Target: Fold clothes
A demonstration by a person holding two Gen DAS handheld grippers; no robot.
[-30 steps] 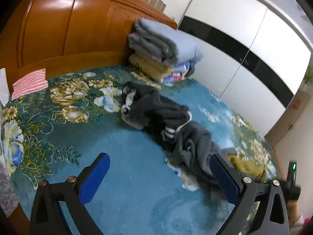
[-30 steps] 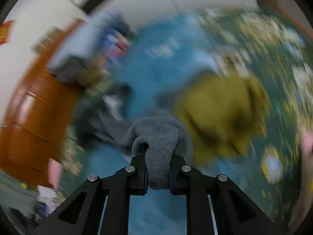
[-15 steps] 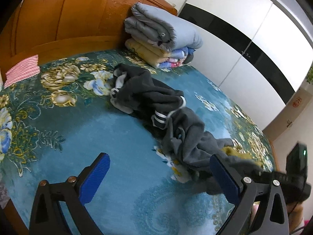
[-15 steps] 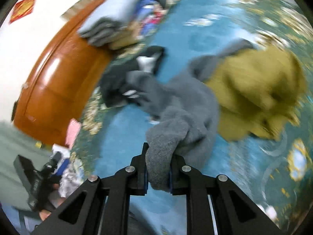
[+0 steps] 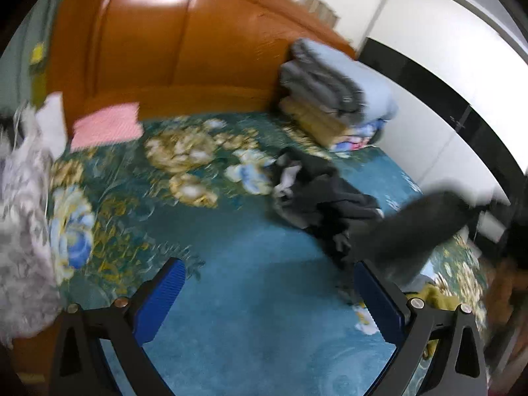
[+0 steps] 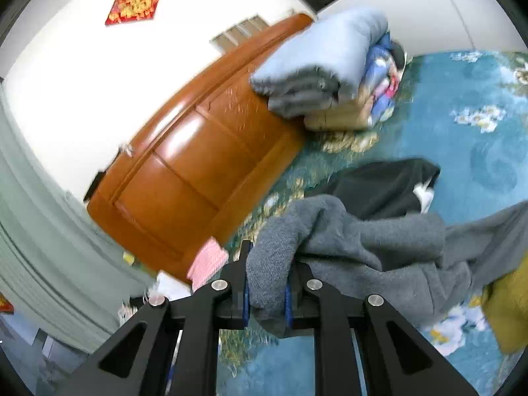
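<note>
- While the right tongs clamp a fold of the grey garment, it hangs lifted above the bed.
- Left tongs gape wide, empty, over the bedspread.
- A black garment lies crumpled nearby.

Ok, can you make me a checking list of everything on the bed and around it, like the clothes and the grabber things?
Surface: bed cover, teal with gold and blue flowers, bare in the middle.
Job's things: grey fleece garment lifted off the bed; dark garment crumpled; olive garment at the edge.
Clutter: stack of folded blankets by the headboard; pink cloth; pale patterned fabric, blurred.
Grippers: right gripper shut on the grey fleece garment; left gripper open, holding nothing.
Cables: nothing seen.
Surroundings: wooden headboard; white wardrobe with a black band; red wall decoration.
</note>
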